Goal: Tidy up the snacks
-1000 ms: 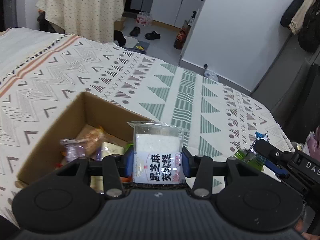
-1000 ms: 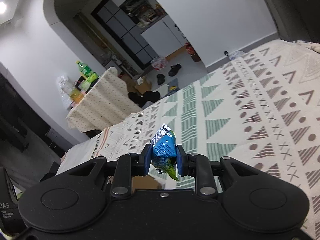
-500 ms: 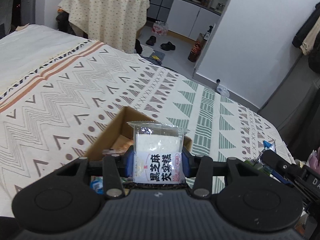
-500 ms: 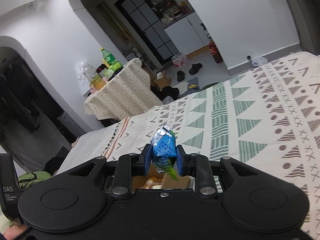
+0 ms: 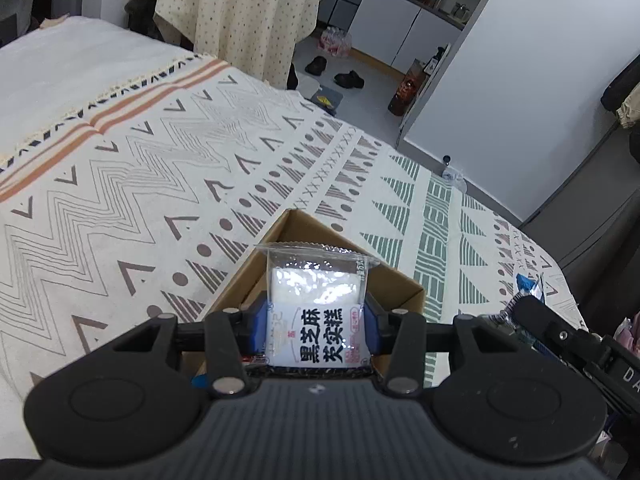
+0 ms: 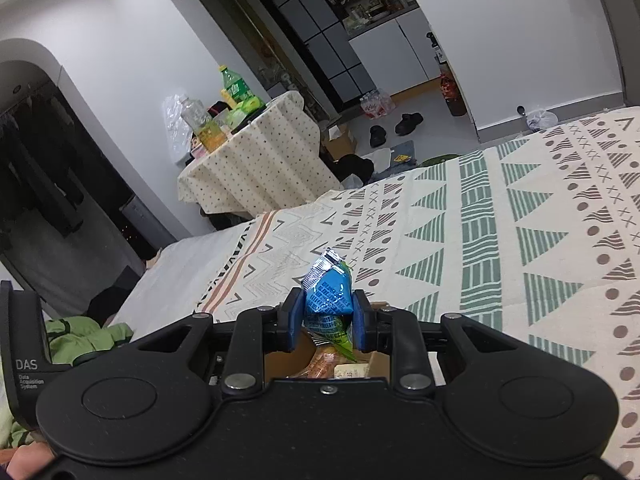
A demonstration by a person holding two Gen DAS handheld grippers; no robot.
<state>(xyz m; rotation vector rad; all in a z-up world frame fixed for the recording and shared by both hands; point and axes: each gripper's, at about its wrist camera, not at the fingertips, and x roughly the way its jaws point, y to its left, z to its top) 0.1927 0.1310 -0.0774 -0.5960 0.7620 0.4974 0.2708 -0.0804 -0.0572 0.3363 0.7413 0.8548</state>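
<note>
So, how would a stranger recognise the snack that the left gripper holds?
On the patterned bedspread stands an open cardboard box. In front of it the left gripper clamps a clear packet with white filling and bold black Chinese characters, unlike the right gripper's crumpled blue one.

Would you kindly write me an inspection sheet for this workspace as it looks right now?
Surface: patterned bedspread, flat, with some bare white bed beyond its fringe.
Job's things: open cardboard box on the bedspread, snacks inside; white sesame cake packet and blue snack packet, both held above the box.
Clutter: nothing seen on the bedspread near the box.
Grippers: left tool shut on the white sesame cake packet; right tool shut on the blue snack packet.
Cables: nothing seen.
Surroundings: draped side table with bottles, shoes on the floor, white cabinets, green jacket beside the bed.
</note>
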